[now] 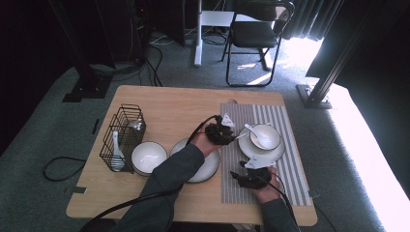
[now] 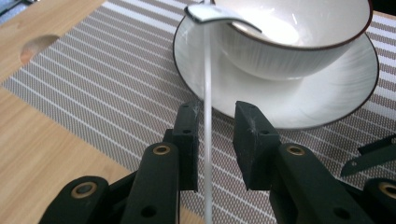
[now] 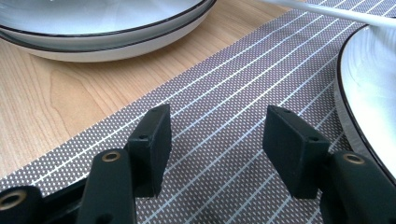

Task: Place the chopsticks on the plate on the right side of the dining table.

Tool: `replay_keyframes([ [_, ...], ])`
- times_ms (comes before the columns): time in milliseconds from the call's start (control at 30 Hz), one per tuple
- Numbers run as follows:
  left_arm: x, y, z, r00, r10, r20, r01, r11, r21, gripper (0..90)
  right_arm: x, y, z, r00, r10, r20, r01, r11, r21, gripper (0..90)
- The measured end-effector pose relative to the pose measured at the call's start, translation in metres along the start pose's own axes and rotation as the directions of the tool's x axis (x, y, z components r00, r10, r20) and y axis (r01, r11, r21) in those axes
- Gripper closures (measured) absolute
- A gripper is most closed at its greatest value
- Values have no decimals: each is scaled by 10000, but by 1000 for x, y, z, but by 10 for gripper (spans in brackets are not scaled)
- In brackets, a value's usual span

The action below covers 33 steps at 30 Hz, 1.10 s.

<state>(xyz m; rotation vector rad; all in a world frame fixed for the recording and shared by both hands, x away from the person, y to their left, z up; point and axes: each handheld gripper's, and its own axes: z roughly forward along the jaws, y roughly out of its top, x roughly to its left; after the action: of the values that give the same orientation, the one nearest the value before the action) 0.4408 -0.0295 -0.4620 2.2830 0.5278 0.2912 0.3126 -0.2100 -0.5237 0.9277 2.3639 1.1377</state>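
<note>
A white bowl stands on a white plate on the striped grey mat. A white spoon lies in the bowl. A thin white stick runs from the bowl's rim down between my left gripper's jaws. It lies close to the left jaw, with a gap to the right one, so the gripper is open. My right gripper stands open low over the mat with nothing between its jaws.
A stack of wide dark-rimmed plates sits left of the mat, under the left forearm. Another white bowl and a black wire basket holding a white spoon stand at the table's left. A folding chair is beyond the table.
</note>
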Motion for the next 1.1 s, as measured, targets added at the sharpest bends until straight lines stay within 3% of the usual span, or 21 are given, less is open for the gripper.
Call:
replay_keyframes([
  [167,2,-10,0,9997,-254,35,254,9996,148,715,0,0,0,10000,-1,8,1,10000,-1,414],
  [600,8,-24,4,9993,-369,58,364,9968,705,717,0,0,0,10000,-7,7,7,10000,1,415],
  [833,7,-27,9,9999,-133,-39,137,9937,1114,724,0,0,0,10000,-12,4,12,10000,-5,415],
  [1100,5,-29,12,9995,294,-151,-270,9898,1396,859,0,-1,0,10000,-33,5,33,10000,1,417],
])
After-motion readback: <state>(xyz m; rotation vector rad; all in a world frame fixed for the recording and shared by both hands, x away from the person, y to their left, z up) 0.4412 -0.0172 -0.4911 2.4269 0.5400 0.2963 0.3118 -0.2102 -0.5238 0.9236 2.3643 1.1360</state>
